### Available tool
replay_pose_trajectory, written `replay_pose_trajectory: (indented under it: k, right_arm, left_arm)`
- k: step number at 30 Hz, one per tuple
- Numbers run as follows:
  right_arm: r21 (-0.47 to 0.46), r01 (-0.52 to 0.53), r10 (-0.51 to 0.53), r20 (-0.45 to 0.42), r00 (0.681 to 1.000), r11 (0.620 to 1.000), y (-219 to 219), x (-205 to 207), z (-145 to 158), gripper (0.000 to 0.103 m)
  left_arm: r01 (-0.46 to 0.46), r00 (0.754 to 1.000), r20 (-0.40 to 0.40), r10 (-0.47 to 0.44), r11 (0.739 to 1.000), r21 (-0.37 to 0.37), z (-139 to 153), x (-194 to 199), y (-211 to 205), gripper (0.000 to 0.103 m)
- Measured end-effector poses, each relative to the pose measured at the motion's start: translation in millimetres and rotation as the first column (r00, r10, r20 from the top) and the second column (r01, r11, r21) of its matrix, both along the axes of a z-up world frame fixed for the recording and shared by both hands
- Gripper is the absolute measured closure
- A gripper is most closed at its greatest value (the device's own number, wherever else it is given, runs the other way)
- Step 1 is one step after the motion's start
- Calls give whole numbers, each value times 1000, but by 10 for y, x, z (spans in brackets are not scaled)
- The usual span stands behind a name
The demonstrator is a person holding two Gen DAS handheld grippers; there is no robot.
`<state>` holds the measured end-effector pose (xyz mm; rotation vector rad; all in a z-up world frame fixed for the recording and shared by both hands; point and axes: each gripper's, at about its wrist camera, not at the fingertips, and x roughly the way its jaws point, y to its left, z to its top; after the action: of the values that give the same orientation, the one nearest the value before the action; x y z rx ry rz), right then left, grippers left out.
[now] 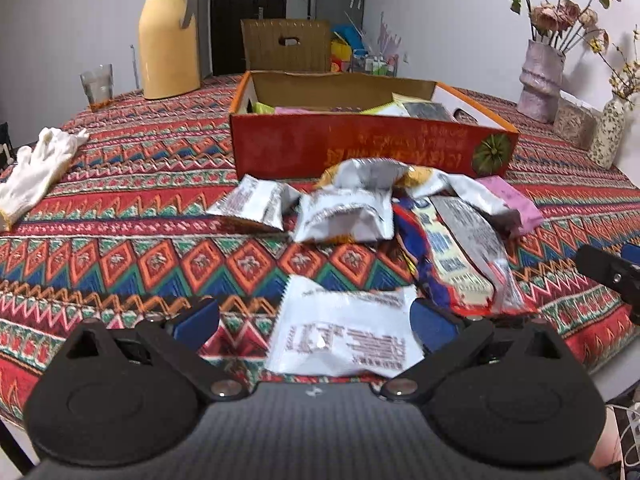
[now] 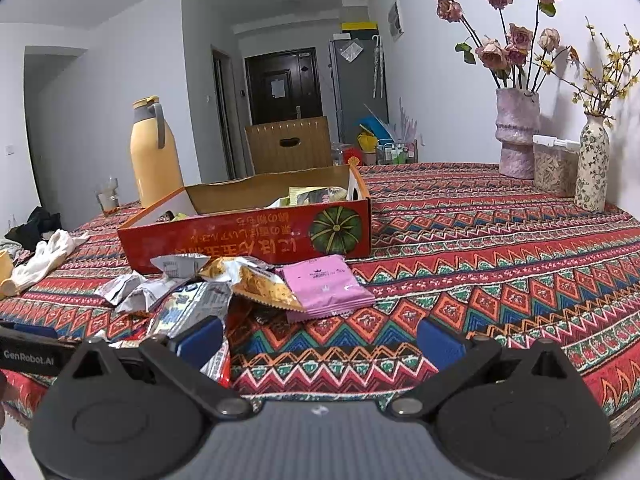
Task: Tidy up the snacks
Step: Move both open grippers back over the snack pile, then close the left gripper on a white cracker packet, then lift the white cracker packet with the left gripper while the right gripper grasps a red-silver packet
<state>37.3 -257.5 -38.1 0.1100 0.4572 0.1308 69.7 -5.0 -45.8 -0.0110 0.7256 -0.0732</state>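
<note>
A white snack packet [image 1: 344, 332] lies flat on the patterned tablecloth between the spread blue pads of my left gripper [image 1: 316, 326], which is open; its right pad sits at the packet's edge. Beyond it lies a pile: silver packets [image 1: 256, 204], a long red and blue packet [image 1: 460, 256] and a pink packet [image 1: 512, 200]. Behind the pile stands an open red box [image 1: 360, 148] with several snacks inside. My right gripper [image 2: 320, 342] is open over bare cloth, just short of the pink packet [image 2: 324, 286] and an orange packet [image 2: 256, 284]. The red box [image 2: 240, 236] is behind them.
A yellow thermos [image 1: 170, 40] and a glass [image 1: 98, 86] stand at the back left, white gloves [image 1: 36, 168] at the left. Flower vases [image 2: 516, 132] and a seed container [image 2: 554, 166] line the right side. A cardboard box [image 2: 290, 144] is behind the table.
</note>
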Motion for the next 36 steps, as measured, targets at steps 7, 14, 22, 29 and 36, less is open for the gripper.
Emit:
replay_pose_trajectory:
  k: [7, 14, 22, 29, 36]
  right_arm:
    - [3, 6, -6, -13, 1000, 1000, -35, -67, -55, 0]
    - [7, 3, -3, -19, 1000, 1000, -42, -76, -79, 0]
    - [3, -8, 8, -19, 1000, 1000, 9, -106, -89, 0]
    - [-3, -17, 17, -13, 1000, 1000, 57, -137, -63, 0]
    - [2, -45, 45, -7, 999, 999, 185, -129, -5, 0]
  left_arm:
    - [19, 999, -31, -19, 1000, 0, -89, 14, -98, 0]
    - [4, 1000, -16, -4, 1000, -17, -114, 16, -64, 0]
    - [-1, 1000, 23, 1, 1000, -1, -84, -57, -76, 27]
    - [2, 999, 42, -1, 1000, -14, -44, -114, -35, 42]
    - [5, 996, 90, -4, 1000, -10, 55, -197, 22, 50]
